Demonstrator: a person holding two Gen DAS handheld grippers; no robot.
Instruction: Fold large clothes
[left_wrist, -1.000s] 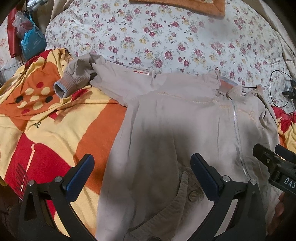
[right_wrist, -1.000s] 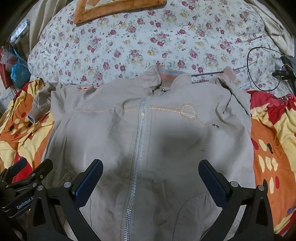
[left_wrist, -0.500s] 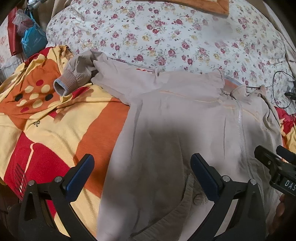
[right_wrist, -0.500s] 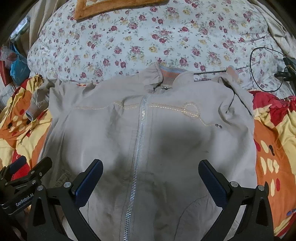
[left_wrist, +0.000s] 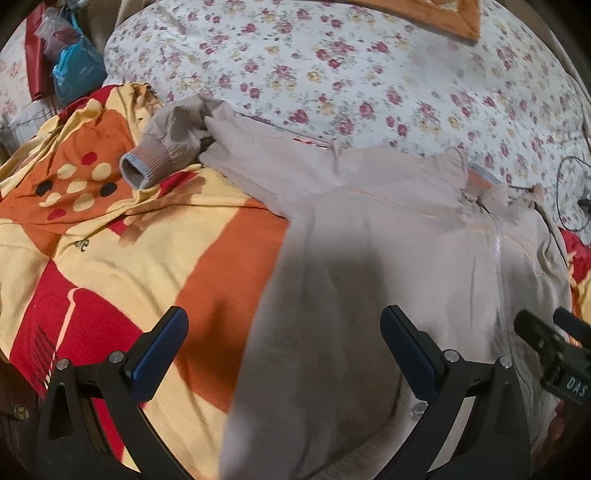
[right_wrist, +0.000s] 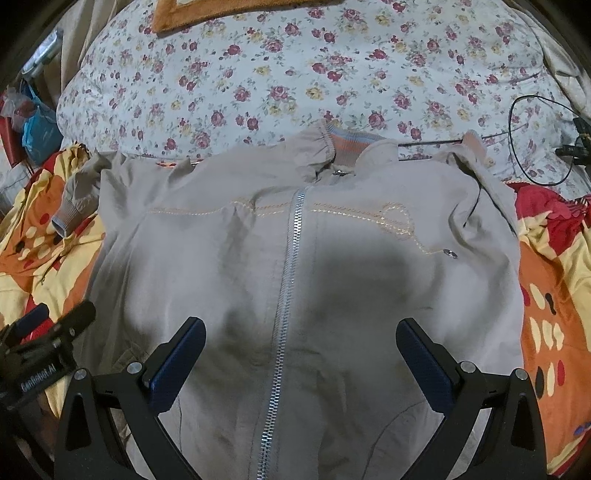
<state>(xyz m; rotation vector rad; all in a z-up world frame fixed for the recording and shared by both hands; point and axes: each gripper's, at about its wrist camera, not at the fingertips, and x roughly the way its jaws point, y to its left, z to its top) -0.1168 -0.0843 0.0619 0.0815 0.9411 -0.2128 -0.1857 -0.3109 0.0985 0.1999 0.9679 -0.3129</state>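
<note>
A beige zip-up jacket (right_wrist: 229, 266) lies face up on the bed, zipper (right_wrist: 286, 280) closed, collar (right_wrist: 343, 142) at the far side. Its left sleeve is bunched, with the ribbed cuff (left_wrist: 147, 168) resting on the bright blanket. My left gripper (left_wrist: 284, 343) hovers open over the jacket's left edge (left_wrist: 332, 295), nothing between its fingers. My right gripper (right_wrist: 301, 352) hangs open above the lower front of the jacket, straddling the zipper. Each gripper shows at the edge of the other's view: the right one (left_wrist: 554, 347) and the left one (right_wrist: 48, 332).
A red, orange and yellow blanket (left_wrist: 92, 258) covers the bed under the jacket. A floral quilt (right_wrist: 295, 74) lies beyond the collar. A black cable (right_wrist: 532, 147) loops at the far right. Blue and red bags (left_wrist: 70, 70) sit at the far left.
Both grippers have drifted slightly; the left view has shifted so the jacket sits further right and lower. Both stay open and the jacket has not moved.
</note>
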